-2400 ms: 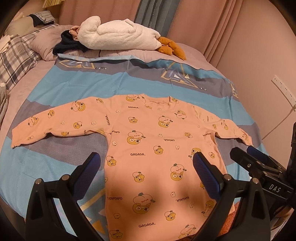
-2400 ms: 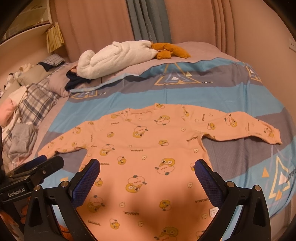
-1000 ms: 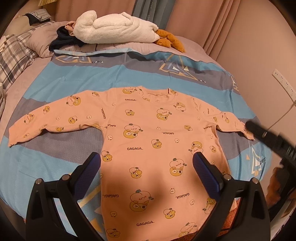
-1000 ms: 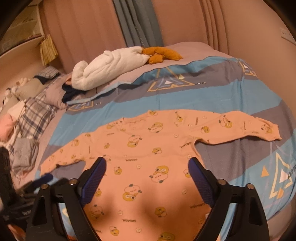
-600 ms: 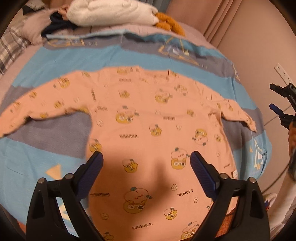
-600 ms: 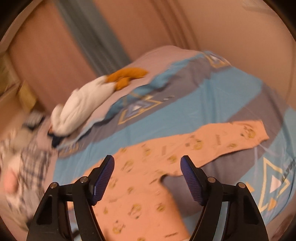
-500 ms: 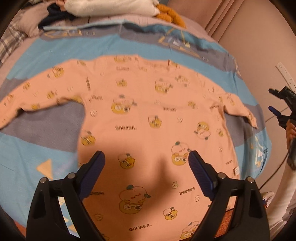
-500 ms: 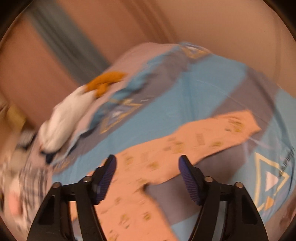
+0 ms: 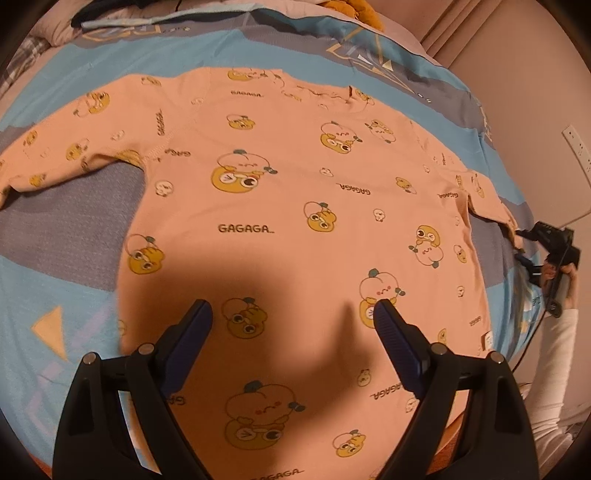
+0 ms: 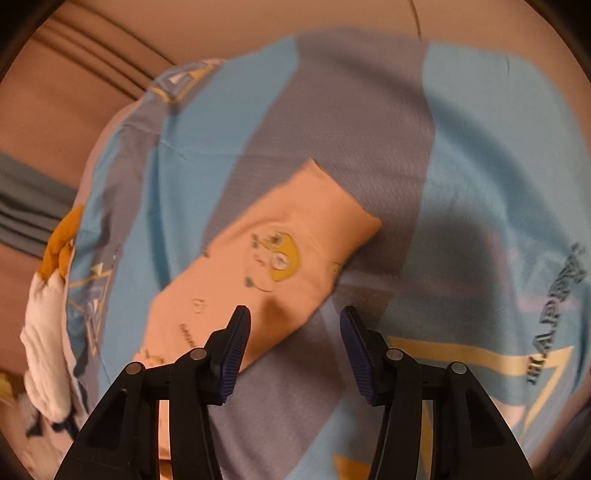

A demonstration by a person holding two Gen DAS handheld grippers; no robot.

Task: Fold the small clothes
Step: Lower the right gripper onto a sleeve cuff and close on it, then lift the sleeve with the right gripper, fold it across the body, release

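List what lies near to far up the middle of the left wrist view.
Left claw, open above the fabric → peach printed top spread flat → blue and grey bedspread → orange plush toy at the far edge.

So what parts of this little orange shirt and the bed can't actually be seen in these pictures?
- Shirt hem: left wrist view, cut off by the bottom edge and covered by the left gripper.
- Left sleeve end: left wrist view, runs off the left edge.
- Right sleeve print: right wrist view, smeared by motion blur.
- Right gripper: whether it touches the cuff, unclear.
- Bed cover lettering: right wrist view, blurred.
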